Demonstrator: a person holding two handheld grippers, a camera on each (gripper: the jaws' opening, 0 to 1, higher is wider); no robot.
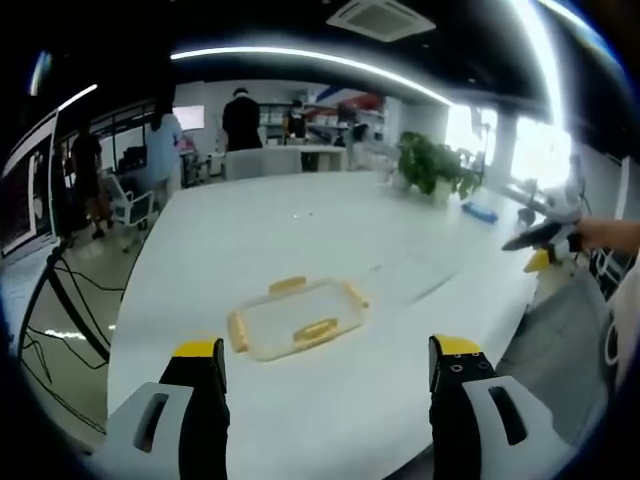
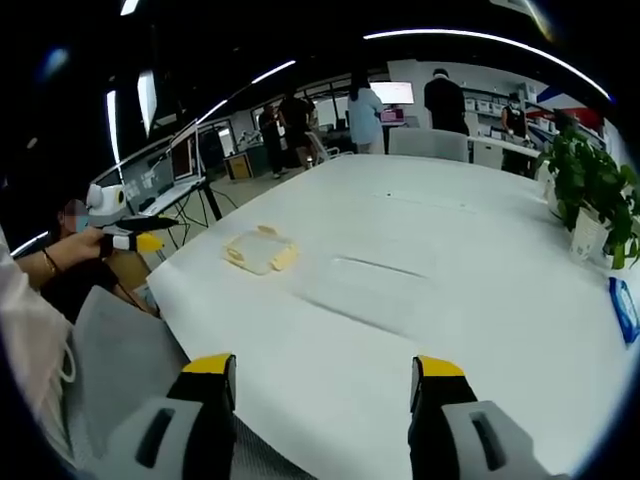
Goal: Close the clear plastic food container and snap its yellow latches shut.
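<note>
Tongs first: left tongs (image 1: 327, 375) stand wide apart with nothing between the yellow-tipped jaws, held low over the near edge of the white bench (image 1: 300, 230), aimed at the clear rectangular plastic food container (image 1: 297, 317). Right tongs (image 2: 322, 390) are likewise spread and empty, raised over the bench corner and looking along its length. Each pair also appears in the other camera, gripped in a hand at the frame's side, well apart from the box.

Container sits alone on the bench ahead of the left tongs, near but not touching them. It looks flat and low; yellow latches (image 1: 315, 329) show along its edges, one on the near side, others at the left end and far side. Whether the lid is fully seated and the latches are snapped down is too small to tell.

Judgement: both pairs are kept open and backed off as an approach stance, nothing pressed yet, task near its start.

Beyond: potted green plant (image 1: 432, 166) at the bench's far end, people standing at the back of the office.
</note>
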